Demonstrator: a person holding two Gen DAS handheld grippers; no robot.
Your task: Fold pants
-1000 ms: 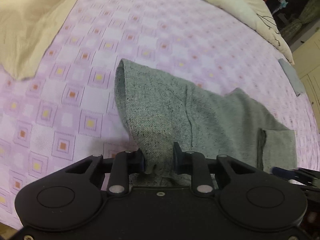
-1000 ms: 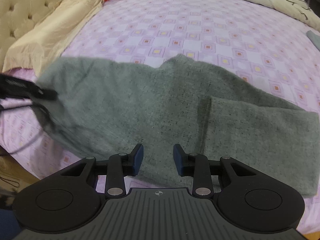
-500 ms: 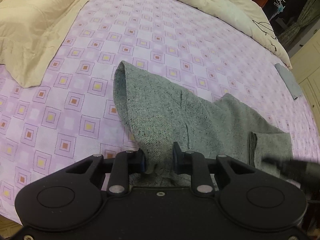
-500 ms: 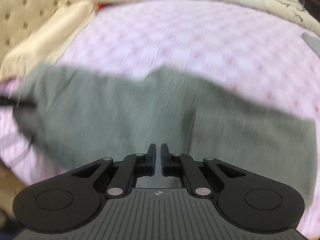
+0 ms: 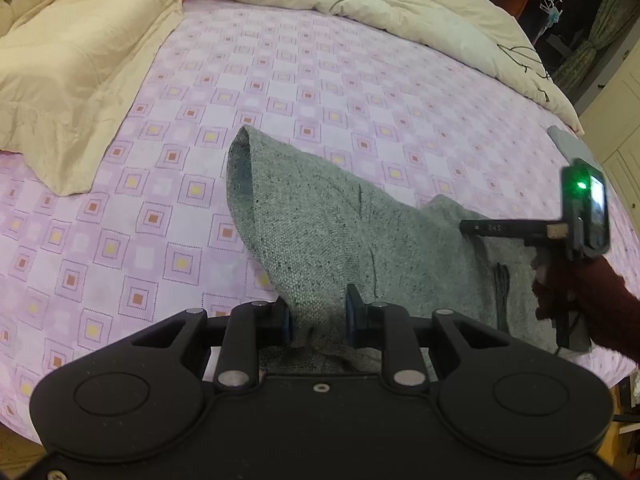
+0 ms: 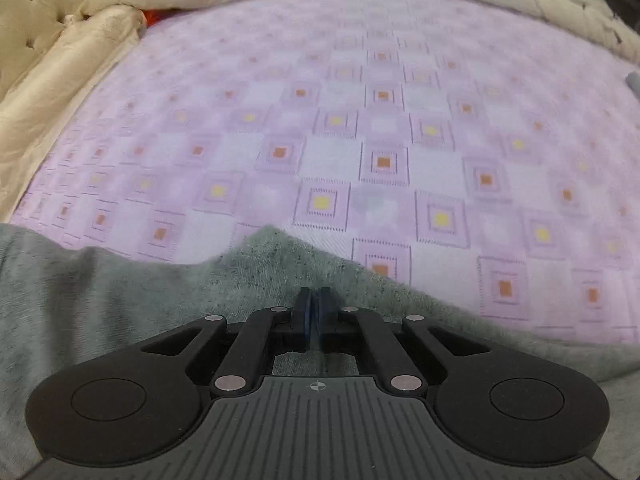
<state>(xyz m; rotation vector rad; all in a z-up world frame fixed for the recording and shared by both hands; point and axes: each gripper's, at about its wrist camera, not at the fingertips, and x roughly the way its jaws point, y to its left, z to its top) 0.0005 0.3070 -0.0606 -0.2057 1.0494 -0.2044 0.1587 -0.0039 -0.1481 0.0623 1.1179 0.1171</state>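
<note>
The grey speckled pants point(image 5: 332, 232) lie on the bed's purple checked sheet point(image 5: 280, 92), one end lifted. My left gripper point(image 5: 318, 316) is shut on that bunched end, which fills the gap between its jaws. My right gripper point(image 6: 315, 310) has its fingers pressed together, low over the pants point(image 6: 120, 292) near their far edge; I see no cloth between the pads. The right gripper's body point(image 5: 576, 224) and the hand holding it show at the right in the left wrist view, over the folded part of the pants.
A cream pillow point(image 5: 76, 72) lies at the left and a cream duvet point(image 5: 380, 4) along the back of the bed. A small grey cloth point(image 5: 568, 142) lies at the far right edge. A tufted headboard point(image 6: 28, 4) stands at the left.
My right gripper has shut and moved down and forward to the pants' far edge. My left gripper keeps its hold and has pulled back a little, showing more of the bed.
</note>
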